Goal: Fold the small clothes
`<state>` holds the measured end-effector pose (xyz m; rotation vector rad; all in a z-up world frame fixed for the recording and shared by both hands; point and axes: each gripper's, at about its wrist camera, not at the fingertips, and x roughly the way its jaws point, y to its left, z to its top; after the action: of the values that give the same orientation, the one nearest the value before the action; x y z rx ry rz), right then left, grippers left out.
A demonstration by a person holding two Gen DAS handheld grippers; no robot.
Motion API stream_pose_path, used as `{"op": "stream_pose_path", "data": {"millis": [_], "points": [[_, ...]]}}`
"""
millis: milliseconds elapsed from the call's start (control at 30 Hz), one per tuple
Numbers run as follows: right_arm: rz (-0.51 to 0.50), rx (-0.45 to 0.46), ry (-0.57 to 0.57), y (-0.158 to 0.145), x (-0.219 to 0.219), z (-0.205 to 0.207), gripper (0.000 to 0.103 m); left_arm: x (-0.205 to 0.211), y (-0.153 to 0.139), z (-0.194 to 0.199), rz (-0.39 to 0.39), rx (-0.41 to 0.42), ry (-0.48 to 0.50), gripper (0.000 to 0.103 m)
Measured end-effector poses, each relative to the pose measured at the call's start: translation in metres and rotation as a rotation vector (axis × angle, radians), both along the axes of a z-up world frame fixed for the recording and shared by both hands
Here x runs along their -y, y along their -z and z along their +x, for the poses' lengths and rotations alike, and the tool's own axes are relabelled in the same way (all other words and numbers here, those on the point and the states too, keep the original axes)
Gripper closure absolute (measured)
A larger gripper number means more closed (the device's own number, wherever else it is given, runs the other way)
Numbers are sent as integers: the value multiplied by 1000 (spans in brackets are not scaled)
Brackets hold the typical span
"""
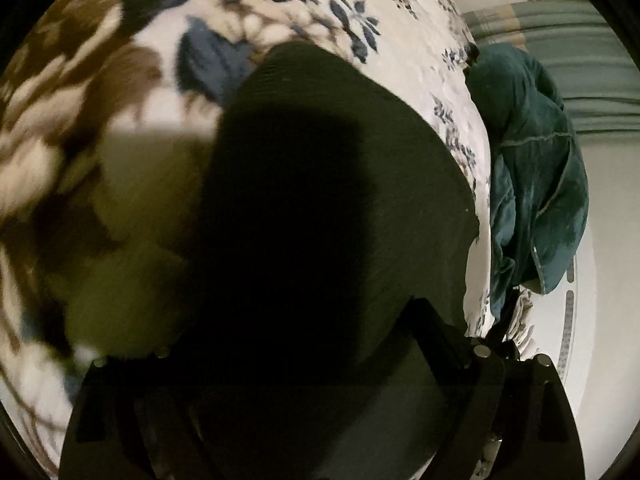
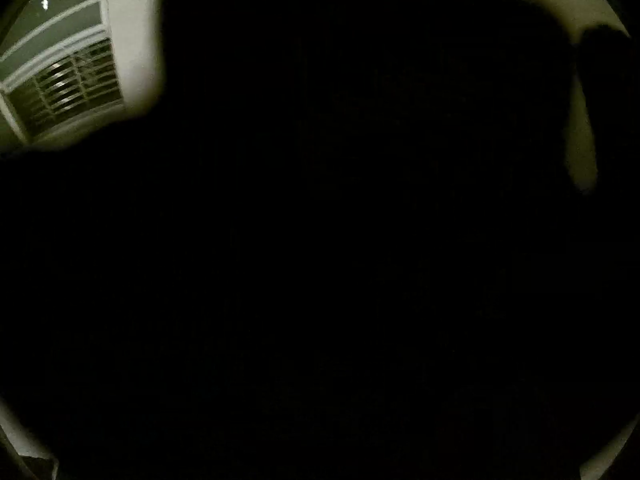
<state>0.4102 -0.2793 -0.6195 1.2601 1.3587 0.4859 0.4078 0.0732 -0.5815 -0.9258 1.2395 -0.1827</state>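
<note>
In the left wrist view a dark garment [image 1: 320, 184] hangs right in front of the lens, above a floral bedspread [image 1: 120, 80]. It drapes over my left gripper [image 1: 304, 364], whose black fingers [image 1: 444, 344] show only in part at the bottom; the jaws are hidden under the cloth. In the right wrist view the same dark cloth [image 2: 320, 240] covers nearly the whole picture. My right gripper's fingers are not visible.
A teal garment [image 1: 532, 184] lies crumpled at the bed's right edge. Beyond it are a pale floor [image 1: 612, 280] and striped bedding [image 1: 580, 40]. The right wrist view shows a barred window [image 2: 68, 92] and a pale wall [image 2: 580, 152].
</note>
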Motion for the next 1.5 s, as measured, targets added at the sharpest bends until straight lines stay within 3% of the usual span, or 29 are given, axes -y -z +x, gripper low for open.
{"op": "stream_pose_path", "data": {"millis": [67, 100, 133, 167, 200, 267, 433, 600, 767, 867, 967, 1000, 1067, 1100, 1167, 1200, 1233, 1300, 1400, 1500], "points": [[-12, 1, 31, 3, -7, 4, 26, 1, -3, 2, 3, 21, 1, 15], [-16, -2, 50, 3, -8, 4, 30, 2, -9, 2, 11, 48, -11, 36], [-32, -5, 62, 1, -7, 3, 53, 2, -13, 3, 22, 62, -9, 67], [-56, 0, 66, -3, -7, 0, 69, 2, -17, 6, 15, 73, -2, 72], [-68, 9, 66, -7, -8, -2, 75, 3, -21, 6, 23, 82, 5, 76], [-113, 30, 66, -22, -12, -4, 77, 8, -39, 12, 69, 109, 35, 78], [-150, 114, 96, -71, -17, 6, 79, 2, -75, 44, 55, 156, 79, 79], [-184, 231, 155, -128, -22, 46, 80, -2, -121, 113, 37, 226, 158, 79], [-237, 324, 248, -160, -28, 109, 80, 4, -157, 219, 52, 288, 254, 79], [-274, 373, 320, -162, -36, 160, 80, 8, -161, 295, 85, 306, 333, 78], [-332, 402, 371, -148, -48, 201, 80, 17, -141, 368, 146, 281, 430, 75], [-353, 396, 380, -139, -52, 211, 80, 19, -132, 381, 166, 261, 448, 67], [-382, 338, 383, -108, -60, 228, 77, 16, -89, 413, 214, 142, 467, 65], [-390, 261, 366, -84, -63, 234, 74, 14, -69, 419, 245, 80, 467, 65], [-424, 113, 293, -51, -67, 235, 60, 9, -39, 421, 278, -6, 465, 53], [-439, 63, 262, -39, -67, 228, 53, 5, -35, 415, 263, 15, 448, 44], [-462, 64, 248, -35, -66, 218, 41, 0, -37, 405, 258, 49, 421, 37], [-567, 92, 204, -41, -60, 192, 31, -4, -42, 390, 281, 72, 399, 35], [-738, 107, 133, -56, -45, 173, 15, -4, -51, 360, 380, 99, 385, 12], [-877, 99, 74, -74, -19, 185, 13, 0, -66, 341, 518, 126, 365, 12]]}}
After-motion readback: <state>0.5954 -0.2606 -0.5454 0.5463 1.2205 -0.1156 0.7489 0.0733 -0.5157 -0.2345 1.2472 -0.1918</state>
